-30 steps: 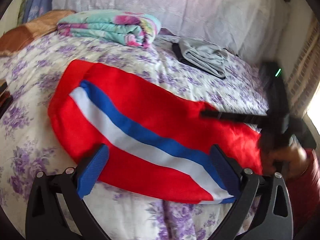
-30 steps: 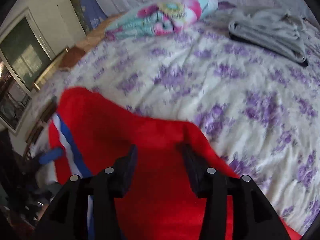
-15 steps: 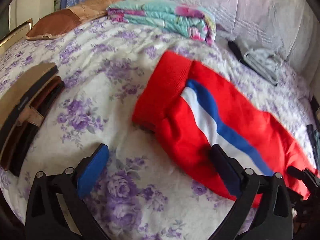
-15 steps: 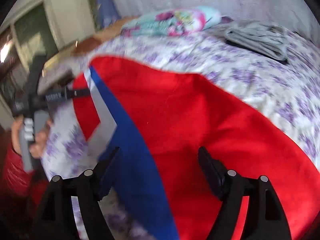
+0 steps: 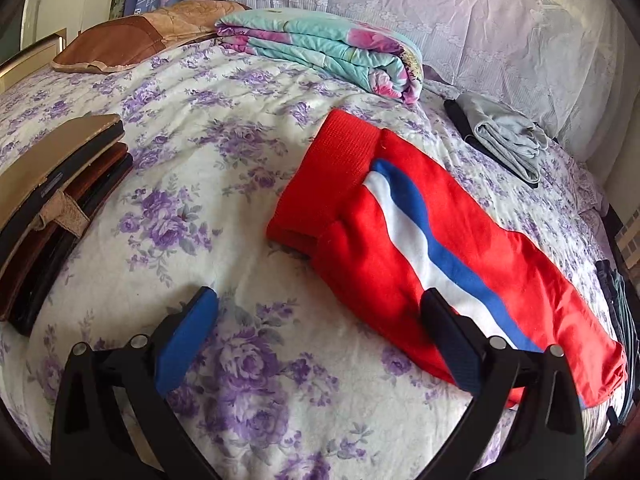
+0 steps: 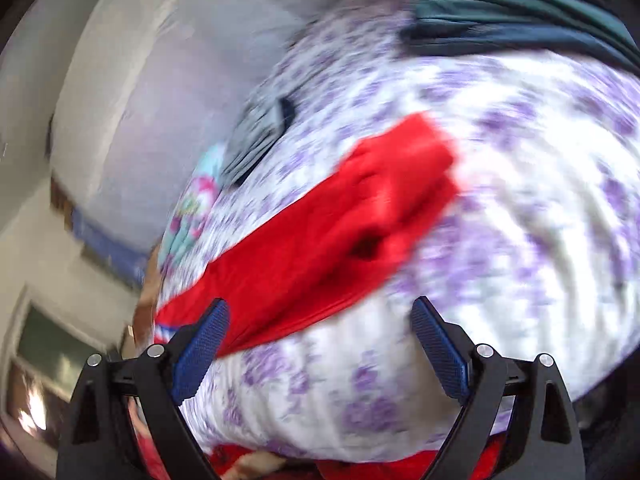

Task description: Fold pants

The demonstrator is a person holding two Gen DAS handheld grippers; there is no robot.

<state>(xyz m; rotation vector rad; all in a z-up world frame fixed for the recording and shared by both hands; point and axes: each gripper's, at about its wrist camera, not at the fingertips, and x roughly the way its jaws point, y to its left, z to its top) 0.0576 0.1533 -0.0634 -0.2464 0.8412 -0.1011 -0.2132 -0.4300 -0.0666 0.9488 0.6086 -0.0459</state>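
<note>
- Pants (red, with a blue-and-white side stripe) lay flat on the floral bedspread, long axis running from far-centre to near-right.
- Left gripper hovered nearer, jaws wide apart and empty, pants at its right finger.
- Right gripper gaped empty too; its view was blurred.

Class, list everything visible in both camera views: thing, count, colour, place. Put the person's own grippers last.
pants: one, red with white and blue stripe, lying on the bed
bedspread: one, white with purple flowers, covering the bed
folded blanket: one, teal and pink, far end
grey garment: one, folded, far right
brown cushion: one, far left
stacked cases: tan and brown, left edge
dark green cloth: one, right wrist view, top
left gripper: open, empty
right gripper: open, empty
</note>
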